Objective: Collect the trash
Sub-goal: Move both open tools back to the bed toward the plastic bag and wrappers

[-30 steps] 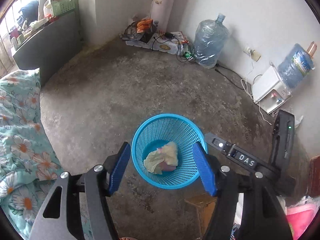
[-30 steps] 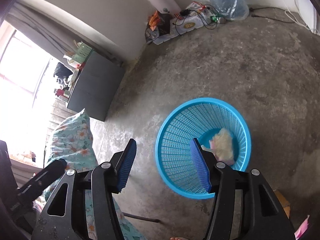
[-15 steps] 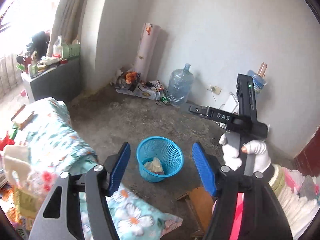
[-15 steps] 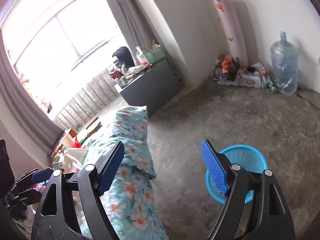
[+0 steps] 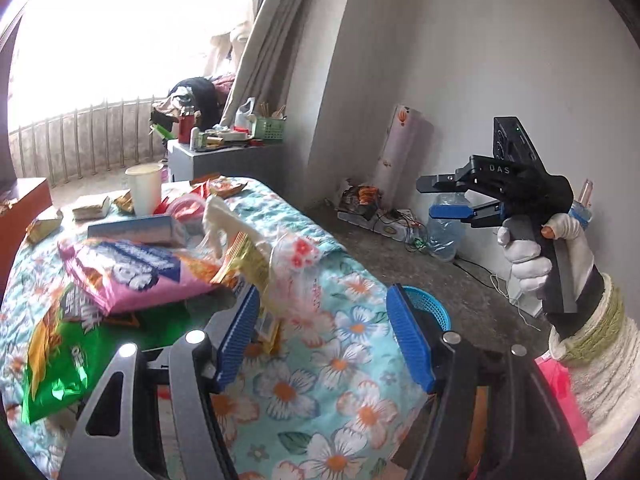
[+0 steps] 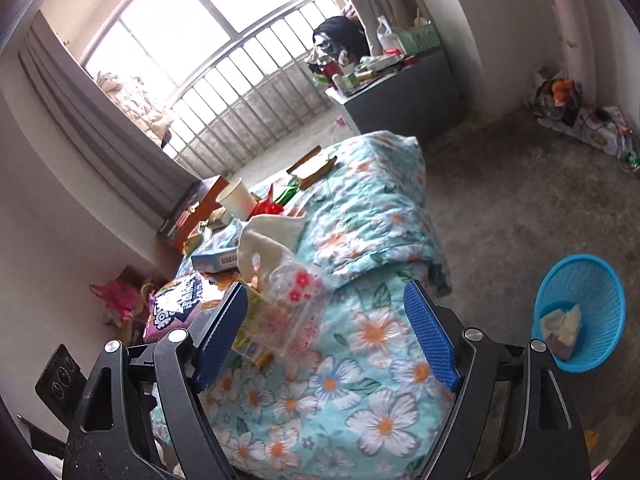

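Observation:
Trash litters a bed with a floral blanket (image 6: pixel 380 216): a pink snack bag (image 5: pixel 132 276), a green snack bag (image 5: pixel 56 364), a yellow wrapper (image 5: pixel 248 264), a clear plastic bag (image 6: pixel 296 292) with red print, and a white paper cup (image 5: pixel 144 188). My left gripper (image 5: pixel 322 336) hangs open over the blanket's near edge, with the clear bag just beyond its left finger. My right gripper (image 6: pixel 324 332) is also open above the blanket, nothing between its pads. A gloved hand (image 5: pixel 524 264) holds it. The blue basket (image 6: pixel 580 308) stands on the floor to the right, crumpled paper (image 6: pixel 560 328) inside.
A grey cabinet (image 6: pixel 404 100) loaded with bottles stands by the window railing. A water jug (image 5: pixel 446 228) and a tangle of cables (image 5: pixel 384 220) lie along the far wall. A wooden box (image 6: pixel 196 208) sits beyond the bed. Concrete floor surrounds the basket.
Both grippers have risen from over the blue basket and swung left to face the littered bed. The right gripper's jaws have spread wider. The basket now sits off to the right.

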Tool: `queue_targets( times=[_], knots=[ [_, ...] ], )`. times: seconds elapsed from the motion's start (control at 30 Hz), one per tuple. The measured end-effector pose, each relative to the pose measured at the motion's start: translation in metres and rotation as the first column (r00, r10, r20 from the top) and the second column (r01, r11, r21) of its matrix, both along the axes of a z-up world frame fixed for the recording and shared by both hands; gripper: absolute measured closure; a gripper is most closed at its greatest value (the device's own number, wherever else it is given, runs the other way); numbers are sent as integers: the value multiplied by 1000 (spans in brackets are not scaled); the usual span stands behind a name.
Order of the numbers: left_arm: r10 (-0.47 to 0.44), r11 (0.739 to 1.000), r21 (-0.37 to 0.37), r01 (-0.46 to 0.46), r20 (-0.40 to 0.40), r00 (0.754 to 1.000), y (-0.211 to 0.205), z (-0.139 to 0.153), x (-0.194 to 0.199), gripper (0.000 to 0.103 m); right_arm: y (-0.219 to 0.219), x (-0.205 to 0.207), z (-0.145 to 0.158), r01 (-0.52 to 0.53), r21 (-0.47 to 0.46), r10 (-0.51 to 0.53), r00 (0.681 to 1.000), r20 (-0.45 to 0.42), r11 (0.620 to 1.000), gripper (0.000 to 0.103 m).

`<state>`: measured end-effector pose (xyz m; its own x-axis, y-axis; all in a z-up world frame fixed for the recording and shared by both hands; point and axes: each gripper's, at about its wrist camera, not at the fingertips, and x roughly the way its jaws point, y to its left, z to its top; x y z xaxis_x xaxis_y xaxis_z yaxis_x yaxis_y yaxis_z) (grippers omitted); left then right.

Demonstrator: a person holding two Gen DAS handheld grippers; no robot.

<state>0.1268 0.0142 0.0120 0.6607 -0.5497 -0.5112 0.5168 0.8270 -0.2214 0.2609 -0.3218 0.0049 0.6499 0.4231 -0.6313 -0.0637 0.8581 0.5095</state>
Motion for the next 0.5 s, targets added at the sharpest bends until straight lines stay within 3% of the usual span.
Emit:
queue_targets(
  times=[0.13,0.2,0.33,0.5],
  knots=[
    [55,998,29,-53,-63,997,8,-26,11,40,29,9,-17,-33,41,34,999,-42,999,26],
    [95,994,67,-90,-85,992,6,-34,21,45,39,14,-25,-43,67,47,997,-69,997,26],
    [163,986,65,-155,-154,975,8,-49,35,52,51,32,-47,-28,134,47,990,-137,991,27],
    [236,964,144,-222,-96,967,-16,-60,36,53,45,58,-87,31,267,39,967,-251,963,33]
  ],
)
